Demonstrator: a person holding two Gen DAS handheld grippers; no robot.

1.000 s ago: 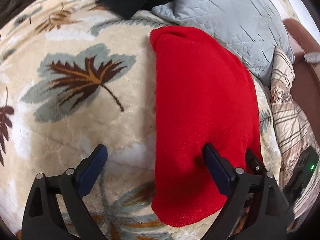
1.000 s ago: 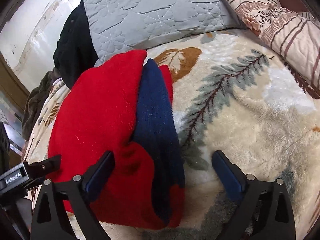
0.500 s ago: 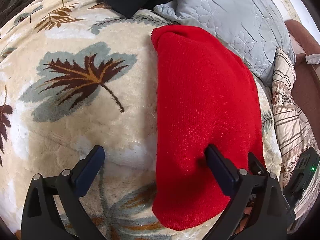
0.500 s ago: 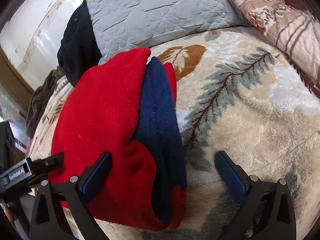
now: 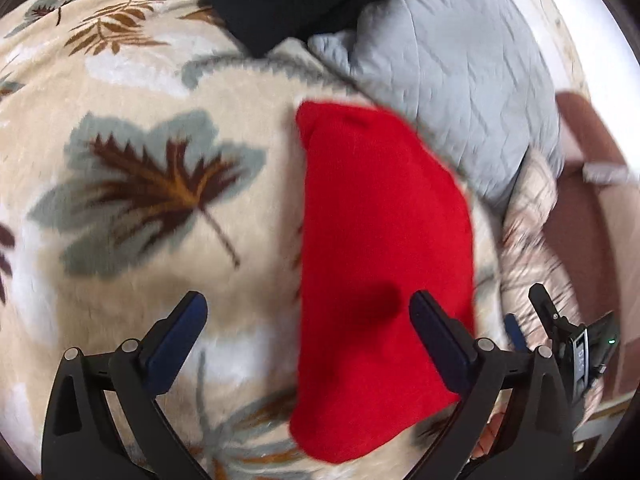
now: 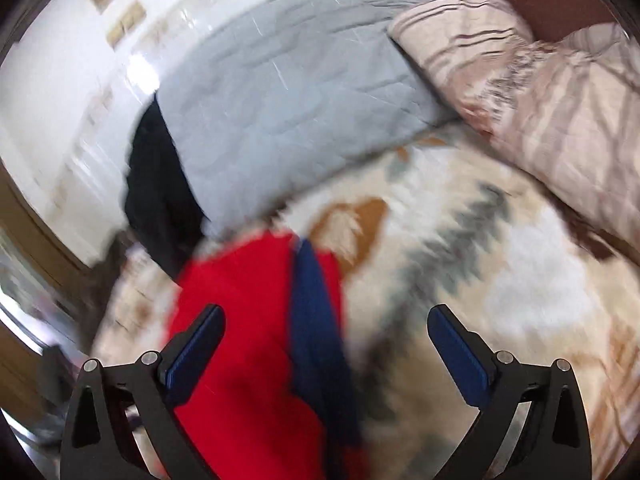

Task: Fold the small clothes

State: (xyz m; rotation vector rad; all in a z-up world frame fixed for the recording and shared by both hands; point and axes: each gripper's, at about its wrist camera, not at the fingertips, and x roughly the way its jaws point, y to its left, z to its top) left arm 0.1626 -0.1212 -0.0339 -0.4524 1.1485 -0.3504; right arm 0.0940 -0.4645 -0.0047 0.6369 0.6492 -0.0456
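A folded red knit garment (image 5: 384, 248) lies flat on the cream leaf-patterned blanket (image 5: 132, 300). In the right wrist view the same red garment (image 6: 240, 320) shows a navy-blue band (image 6: 316, 312) along its right edge. My left gripper (image 5: 308, 312) hovers open above the garment's left edge, gripping nothing. My right gripper (image 6: 326, 324) hangs above the garment's near end, its jaws closing a little but still wide, with the cloth below them and untouched. The right wrist view is blurred by motion.
A grey quilted pillow (image 5: 452, 76) lies just beyond the garment, with a black cloth (image 5: 280, 0) to its left. A striped beige pillow (image 6: 532, 92) sits at the right. A white wall (image 6: 72, 48) and a brown bed frame (image 5: 588, 216) bound the bed.
Both grippers have pulled up and back from the red garment, which now looks smaller and farther. The right wrist view has tilted up, showing more of the pillows and wall.
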